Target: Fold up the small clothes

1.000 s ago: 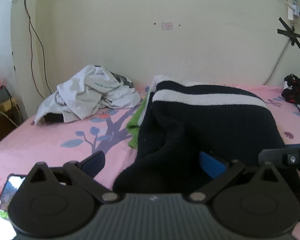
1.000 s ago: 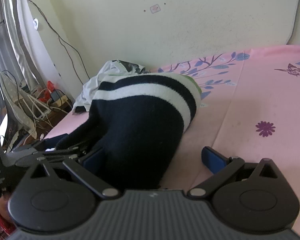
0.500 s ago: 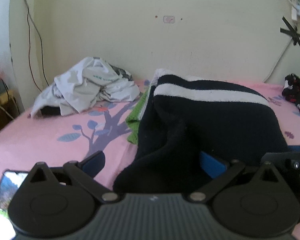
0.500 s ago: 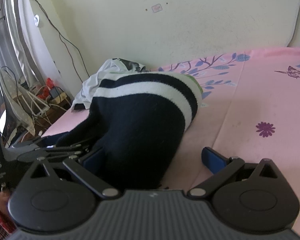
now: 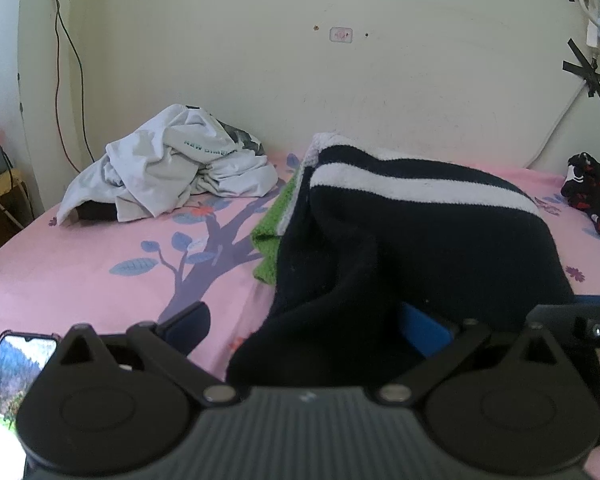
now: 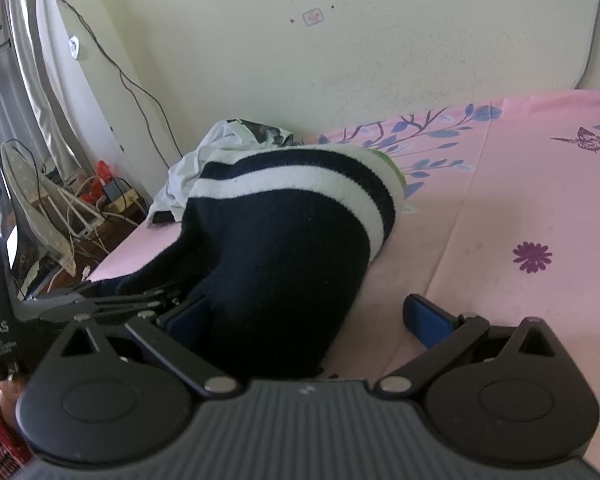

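Navy knit fills the near ground in both wrist views: the dark sweater [image 5: 420, 248] is draped right over the near edge of the bed [image 5: 80, 272], its hem bunched between the two tools. The left gripper [image 5: 304, 332] is seen spread wide, and the cloth lies across the gap, with the right blue pad half buried in it; no pinch is made out. The right gripper [image 6: 312, 320] is likewise held wide apart, the sweater [image 6: 284, 248] pressed against its left finger while the right finger stands bare over pink sheet. The garment's long axis is judged to run away from the fingers toward the wall, white stripes [image 5: 412, 188] crossing at the far end. Both tools are about equally near the hem, the left one slightly more engulfed. Thick, soft wool is suggested, humped rather than flat. Beneath its far left side a green cloth [image 5: 272, 236] is glimpsed. A lit phone [image 5: 16, 364] is noted at the bed's near left corner. Further back, a crumpled white shirt [image 5: 172, 164] is heaped by the wall, and a black-and-red garment [image 5: 592, 188] is seen at the far right edge.
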A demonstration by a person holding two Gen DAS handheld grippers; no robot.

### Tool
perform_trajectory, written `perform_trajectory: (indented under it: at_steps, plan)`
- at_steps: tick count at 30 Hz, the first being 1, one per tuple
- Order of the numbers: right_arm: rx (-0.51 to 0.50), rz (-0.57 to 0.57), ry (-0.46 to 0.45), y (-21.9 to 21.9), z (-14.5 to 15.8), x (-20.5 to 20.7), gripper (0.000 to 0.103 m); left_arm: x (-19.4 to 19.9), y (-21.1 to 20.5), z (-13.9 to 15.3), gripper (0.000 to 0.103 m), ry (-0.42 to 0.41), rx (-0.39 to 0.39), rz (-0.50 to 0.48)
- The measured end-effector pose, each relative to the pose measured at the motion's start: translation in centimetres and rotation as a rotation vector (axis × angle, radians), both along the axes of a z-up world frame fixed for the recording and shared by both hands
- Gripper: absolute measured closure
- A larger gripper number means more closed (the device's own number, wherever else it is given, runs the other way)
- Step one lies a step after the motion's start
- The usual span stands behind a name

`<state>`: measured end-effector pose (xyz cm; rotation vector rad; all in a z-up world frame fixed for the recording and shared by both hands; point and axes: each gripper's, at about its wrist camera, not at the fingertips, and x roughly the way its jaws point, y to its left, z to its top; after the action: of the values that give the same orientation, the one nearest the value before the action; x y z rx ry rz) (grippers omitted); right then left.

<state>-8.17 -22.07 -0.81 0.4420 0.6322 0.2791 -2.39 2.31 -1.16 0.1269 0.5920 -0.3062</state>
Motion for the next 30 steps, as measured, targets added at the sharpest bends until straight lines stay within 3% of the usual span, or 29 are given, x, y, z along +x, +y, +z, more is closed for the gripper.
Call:
perform_trajectory:
  at_steps: [30]
  plan:
    - [0.040,-0.006,-0.005,-0.38,-0.10,-0.14,0.006,0.17,0.03,-0.24,0.000,0.005,-0.010,0.001]
